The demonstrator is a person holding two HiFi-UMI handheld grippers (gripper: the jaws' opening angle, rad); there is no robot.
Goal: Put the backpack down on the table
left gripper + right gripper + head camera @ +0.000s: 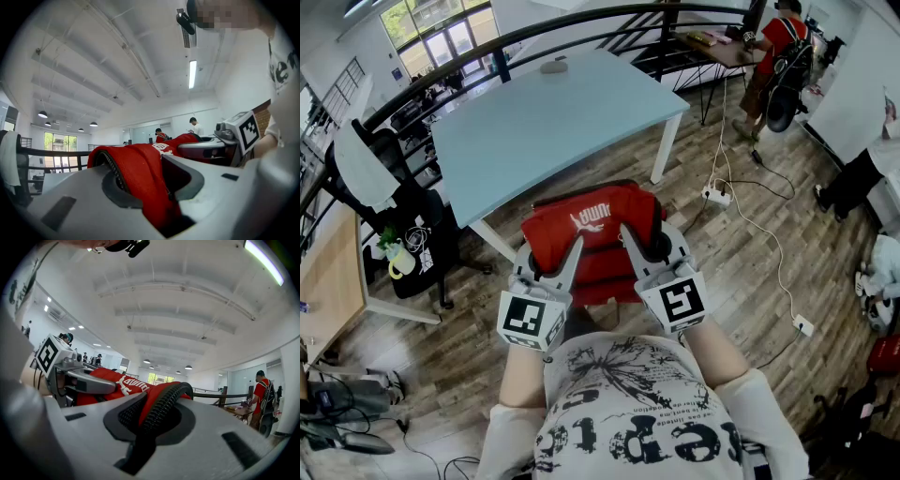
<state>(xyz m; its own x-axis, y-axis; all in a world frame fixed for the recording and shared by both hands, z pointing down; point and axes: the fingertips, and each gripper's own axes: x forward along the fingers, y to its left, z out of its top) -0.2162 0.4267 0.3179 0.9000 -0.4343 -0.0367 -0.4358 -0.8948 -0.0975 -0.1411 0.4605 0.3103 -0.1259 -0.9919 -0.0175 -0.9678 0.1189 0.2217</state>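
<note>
A red backpack [591, 234] hangs between two hand-held grippers in front of the person's chest, above the wooden floor [741, 272] and just short of the near edge of the pale blue table [553, 122]; no part of it rests on the tabletop. The left gripper [553, 260] has its jaws pinched on a fold of red fabric edged by a zipper, as its own view shows (the cloth fills the gap between the jaws [154, 187]). The right gripper [652, 246] is clamped on a black ribbed band and the red cloth behind it [150, 423]. In the head view the bag's lower part is hidden behind both grippers and the person's printed shirt, so its full shape cannot be made out; only the upper face with a white logo [591, 222] is plain. A small grey object [554, 66] lies on the far side of the table, too small to identify. Beyond a dark curved railing [581, 19], a person in a red shirt [773, 47] stands at a desk, cut off at the frame's top edge.
</note>
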